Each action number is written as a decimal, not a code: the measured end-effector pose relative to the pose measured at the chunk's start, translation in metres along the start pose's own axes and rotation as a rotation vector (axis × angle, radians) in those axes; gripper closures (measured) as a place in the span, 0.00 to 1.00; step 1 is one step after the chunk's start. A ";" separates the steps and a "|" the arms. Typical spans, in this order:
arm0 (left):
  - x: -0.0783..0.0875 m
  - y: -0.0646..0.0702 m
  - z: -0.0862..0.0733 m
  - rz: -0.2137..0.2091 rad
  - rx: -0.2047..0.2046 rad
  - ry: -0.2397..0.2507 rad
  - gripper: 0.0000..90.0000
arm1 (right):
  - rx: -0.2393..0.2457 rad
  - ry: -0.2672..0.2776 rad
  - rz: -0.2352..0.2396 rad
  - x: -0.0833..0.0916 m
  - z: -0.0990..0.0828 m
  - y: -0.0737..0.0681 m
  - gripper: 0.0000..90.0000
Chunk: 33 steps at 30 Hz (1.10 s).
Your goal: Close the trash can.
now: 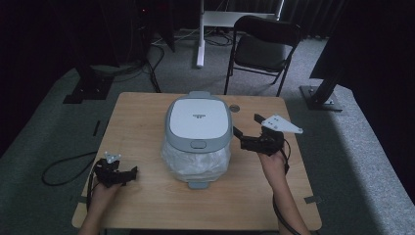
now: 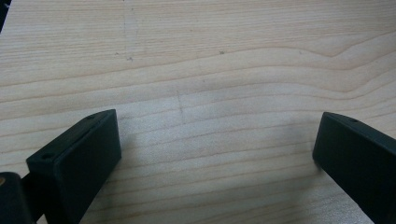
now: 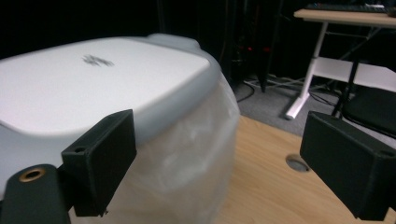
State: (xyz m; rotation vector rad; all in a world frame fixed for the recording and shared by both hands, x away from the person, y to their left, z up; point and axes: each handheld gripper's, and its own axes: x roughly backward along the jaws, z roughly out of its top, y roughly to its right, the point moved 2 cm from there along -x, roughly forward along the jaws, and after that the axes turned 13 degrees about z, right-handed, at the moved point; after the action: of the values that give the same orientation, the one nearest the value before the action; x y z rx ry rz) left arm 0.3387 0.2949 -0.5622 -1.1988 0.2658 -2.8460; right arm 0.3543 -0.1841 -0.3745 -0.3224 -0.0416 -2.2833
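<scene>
Right gripper (image 1: 243, 138) jaws spread, lined up on the bin (image 1: 197, 139): its grey lid rim sits just beyond the left jaw, probably staging a grab at the lid edge. Left gripper (image 1: 128, 175) idles, jaws spread over bare table (image 2: 210, 70), nothing between them.

Your left gripper (image 1: 131, 172) sits low at the near left, held in your left hand (image 1: 103, 191), its jaws pointing to the right and spread wide with nothing between them. Your left forearm comes up from the bottom edge. Your right gripper (image 1: 236, 132) is held higher and farther forward by your right hand (image 1: 272, 159), jaws aimed to the left and also wide apart, empty. Your right forearm (image 1: 289, 205) rises straight from the bottom edge, its cable trailing alongside.
</scene>
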 end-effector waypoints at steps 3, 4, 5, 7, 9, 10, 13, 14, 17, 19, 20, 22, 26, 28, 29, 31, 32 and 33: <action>0.000 0.000 0.000 0.000 0.000 0.000 0.02 | -0.018 -0.010 -0.012 0.001 -0.009 0.005 0.11; 0.000 0.000 0.000 0.000 0.000 0.000 0.02 | -0.026 -0.013 -0.013 0.001 -0.012 0.007 0.11; 0.000 0.000 0.000 0.000 0.000 0.000 0.02 | -0.032 -0.018 -0.015 0.001 -0.015 0.008 0.11; 0.000 0.000 0.000 0.001 0.001 0.001 0.02 | -0.040 -0.023 -0.026 0.001 -0.021 0.012 0.11; 0.000 0.000 0.000 0.001 0.001 0.001 0.02 | -0.057 -0.024 -0.031 0.002 -0.028 0.015 0.11; 0.000 0.000 0.000 0.001 0.001 0.001 0.02 | -0.060 -0.023 -0.038 0.002 -0.031 0.017 0.11; 0.000 0.000 0.000 0.001 -0.001 0.000 0.02 | -0.077 -0.029 -0.055 0.004 -0.041 0.022 0.11; 0.000 0.000 0.000 0.001 -0.001 0.000 0.02 | -0.077 -0.029 -0.055 0.004 -0.041 0.022 0.11; 0.000 0.000 0.000 0.001 -0.002 0.000 0.02 | -0.095 -0.041 -0.080 0.004 -0.054 0.028 0.11; 0.000 0.000 0.000 0.001 -0.001 0.000 0.02 | -0.102 -0.050 -0.093 0.004 -0.061 0.031 0.11; 0.000 0.000 0.000 0.002 -0.001 0.000 0.02 | -0.106 -0.053 -0.096 0.004 -0.064 0.032 0.11; 0.000 0.000 0.000 0.002 -0.001 0.000 0.02 | -0.125 -0.067 -0.115 0.005 -0.074 0.038 0.11; 0.000 0.000 0.000 0.001 -0.002 0.000 0.02 | -0.136 -0.075 -0.137 0.007 -0.082 0.044 0.11; 0.000 0.000 0.000 0.001 -0.001 0.000 0.02 | -0.148 -0.087 -0.158 0.008 -0.089 0.049 0.11; 0.000 0.000 0.000 0.002 -0.001 0.000 0.02 | -0.152 -0.091 -0.165 0.008 -0.092 0.051 0.11; 0.000 0.000 0.000 0.001 -0.001 0.000 0.02 | -0.163 -0.107 -0.177 0.009 -0.098 0.055 0.11; 0.000 0.000 0.000 0.001 -0.001 0.000 0.02 | -0.166 -0.113 -0.184 0.010 -0.101 0.057 0.11; 0.000 0.000 0.000 0.001 -0.001 0.000 0.02 | -0.172 -0.114 -0.193 0.011 -0.104 0.059 0.11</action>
State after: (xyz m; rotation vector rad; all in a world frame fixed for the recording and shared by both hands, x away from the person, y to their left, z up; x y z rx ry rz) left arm 0.3388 0.2950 -0.5622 -1.1984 0.2680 -2.8455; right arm 0.3677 -0.2457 -0.4765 -0.5597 0.0692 -2.4627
